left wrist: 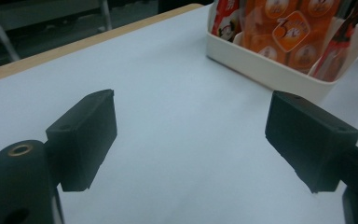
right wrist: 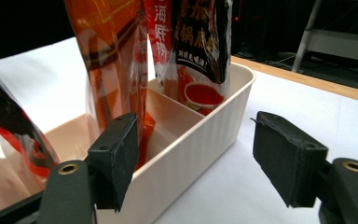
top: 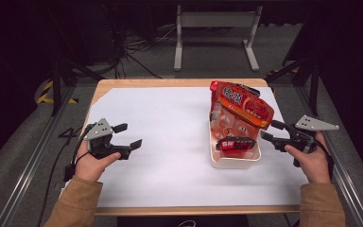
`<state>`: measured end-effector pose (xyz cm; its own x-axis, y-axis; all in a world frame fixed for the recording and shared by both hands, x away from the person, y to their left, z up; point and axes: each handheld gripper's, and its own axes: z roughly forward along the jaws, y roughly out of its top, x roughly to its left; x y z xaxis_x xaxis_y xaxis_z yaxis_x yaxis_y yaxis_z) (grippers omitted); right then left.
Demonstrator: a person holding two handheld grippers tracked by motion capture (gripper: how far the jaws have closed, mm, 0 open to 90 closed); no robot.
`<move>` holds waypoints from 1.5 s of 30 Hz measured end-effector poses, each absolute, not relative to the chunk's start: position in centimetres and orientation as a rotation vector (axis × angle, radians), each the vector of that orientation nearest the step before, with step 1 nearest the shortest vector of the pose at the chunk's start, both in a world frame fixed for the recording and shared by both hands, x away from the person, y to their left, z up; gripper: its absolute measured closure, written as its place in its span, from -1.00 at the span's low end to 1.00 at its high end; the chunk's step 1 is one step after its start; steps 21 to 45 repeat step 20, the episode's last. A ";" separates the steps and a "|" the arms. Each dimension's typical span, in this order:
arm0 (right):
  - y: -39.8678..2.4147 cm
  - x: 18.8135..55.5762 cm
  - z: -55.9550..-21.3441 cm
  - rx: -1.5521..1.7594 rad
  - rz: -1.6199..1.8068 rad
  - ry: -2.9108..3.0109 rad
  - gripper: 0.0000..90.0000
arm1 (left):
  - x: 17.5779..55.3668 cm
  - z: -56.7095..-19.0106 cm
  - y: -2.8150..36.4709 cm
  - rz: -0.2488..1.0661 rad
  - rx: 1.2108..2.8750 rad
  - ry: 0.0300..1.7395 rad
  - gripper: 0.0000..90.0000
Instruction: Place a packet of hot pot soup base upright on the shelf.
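Right gripper sat spread wide, one jaw inside the cream ribbed plastic bin's right wall, one outside, gripping nothing. We noted red-orange snack pouches upright inside, near the table's right edge. Left gripper hung spread, empty, near the left edge.

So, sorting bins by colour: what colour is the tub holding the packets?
Cream-white tub, with ribbed walls; the right gripper view shows it best.

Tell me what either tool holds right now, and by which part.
Nothing: left tool is open over bare paper, right tool open beside the white bin.
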<state>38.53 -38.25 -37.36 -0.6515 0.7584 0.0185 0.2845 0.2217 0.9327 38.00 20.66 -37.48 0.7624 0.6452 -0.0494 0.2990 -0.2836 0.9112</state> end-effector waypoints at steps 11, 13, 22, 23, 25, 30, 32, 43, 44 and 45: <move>-38.1 38.5 -37.6 0.964 1.413 2.053 -0.37 | 38.9 -41.5 23.3 0.374 1.842 0.854 -0.61; -38.1 38.6 -37.7 0.966 1.408 2.050 -0.37 | 39.2 -42.3 23.8 0.341 1.826 0.896 -0.61; -38.0 38.7 -37.7 0.969 1.403 2.057 -0.37 | 39.3 -42.8 24.0 0.356 1.847 0.947 -0.62; -38.0 38.7 -37.7 0.969 1.403 2.057 -0.37 | 39.3 -42.8 24.0 0.356 1.847 0.947 -0.62; -38.0 38.7 -37.7 0.969 1.403 2.057 -0.37 | 39.3 -42.8 24.0 0.356 1.847 0.947 -0.62; -38.0 38.7 -37.7 0.969 1.403 2.057 -0.37 | 39.3 -42.8 24.0 0.356 1.847 0.947 -0.62; -38.0 38.7 -37.7 0.969 1.403 2.057 -0.37 | 39.3 -42.8 24.0 0.356 1.847 0.947 -0.62; -38.0 38.7 -37.7 0.969 1.403 2.057 -0.37 | 39.3 -42.8 24.0 0.356 1.847 0.947 -0.62; -38.0 38.7 -37.7 0.969 1.403 2.057 -0.37 | 39.3 -42.8 24.0 0.356 1.847 0.947 -0.62; -38.0 38.7 -37.7 0.969 1.403 2.057 -0.37 | 39.3 -42.8 24.0 0.356 1.847 0.947 -0.62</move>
